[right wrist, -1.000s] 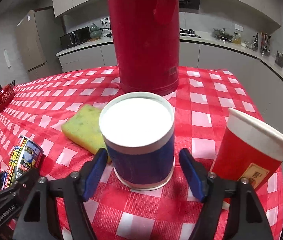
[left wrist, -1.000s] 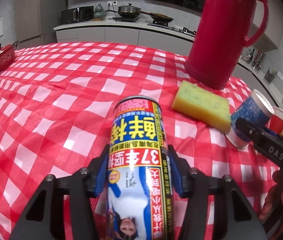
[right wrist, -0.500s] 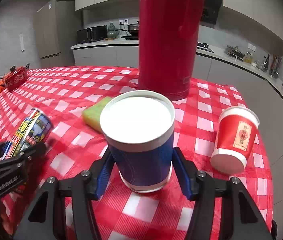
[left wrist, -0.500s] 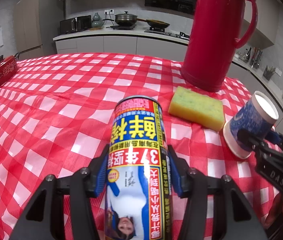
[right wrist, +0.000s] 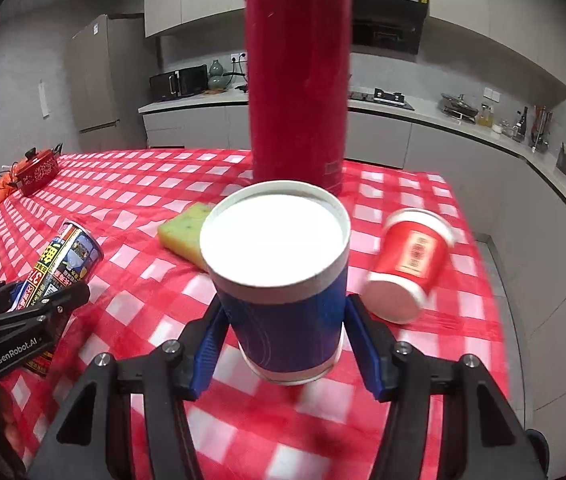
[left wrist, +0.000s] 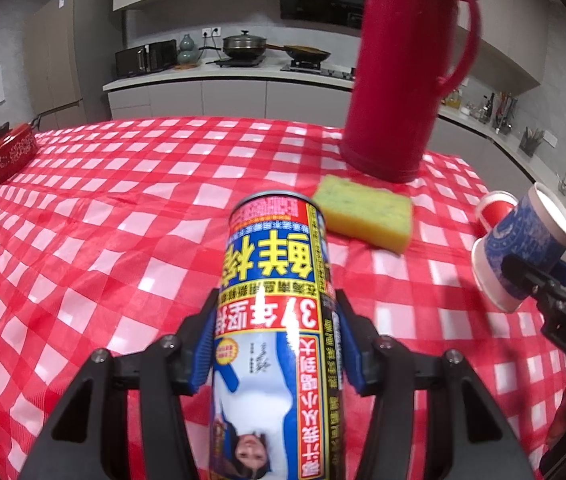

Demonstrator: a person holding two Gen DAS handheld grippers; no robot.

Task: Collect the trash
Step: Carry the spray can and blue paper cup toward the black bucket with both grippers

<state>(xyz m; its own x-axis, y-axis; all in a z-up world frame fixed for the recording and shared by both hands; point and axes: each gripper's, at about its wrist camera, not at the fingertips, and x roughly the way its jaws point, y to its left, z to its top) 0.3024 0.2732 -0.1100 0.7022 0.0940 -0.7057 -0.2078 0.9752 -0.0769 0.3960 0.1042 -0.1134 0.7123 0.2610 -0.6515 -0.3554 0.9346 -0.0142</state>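
Two pieces of trash, one in each of my grippers.
Left gripper point(left wrist: 273, 354) jaws clamp the can point(left wrist: 273, 320); right gripper point(right wrist: 283, 354) jaws clamp the blue cup point(right wrist: 283, 280) above the surface point(right wrist: 143, 200).

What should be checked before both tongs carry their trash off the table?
1. Left tongs shut on the can: ok, blue pads press both sides.
2. Right tongs shut on the blue paper cup: ok, the cup sits between both pads.
3. Blue paper cup clear of the tablecloth: ok, held tilted in the air in the left wrist view.
4. Red paper cup collected: not ok, it lies on its side on the cloth.
5. Sponge and red thermos undisturbed: ok, thermos upright.
6. Trash bin located: cannot tell, none in view.
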